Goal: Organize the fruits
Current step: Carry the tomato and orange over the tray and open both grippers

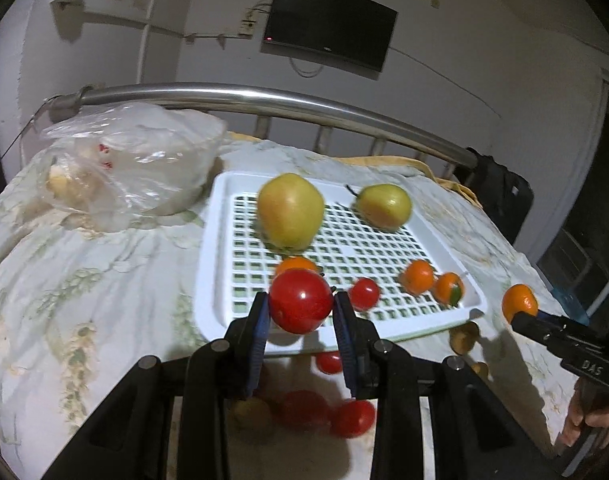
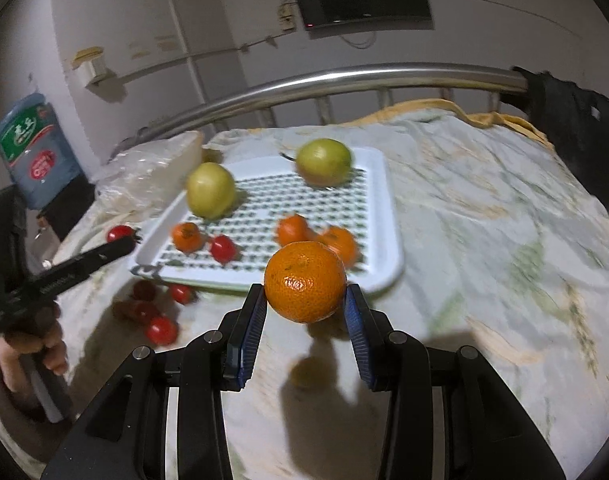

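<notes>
My left gripper is shut on a red tomato, held above the near edge of the white slotted tray. My right gripper is shut on an orange mandarin, in front of the tray. On the tray lie two yellow-green pears, three mandarins and a small tomato. Several small tomatoes lie loose on the cloth below the left gripper. In the right wrist view the left gripper shows at the left with its tomato.
A clear plastic bag sits left of the tray on the flowered cloth. A metal bed rail runs behind. A brownish small fruit lies near the tray's corner. A water bottle stands far left. A person's hand holds the left gripper.
</notes>
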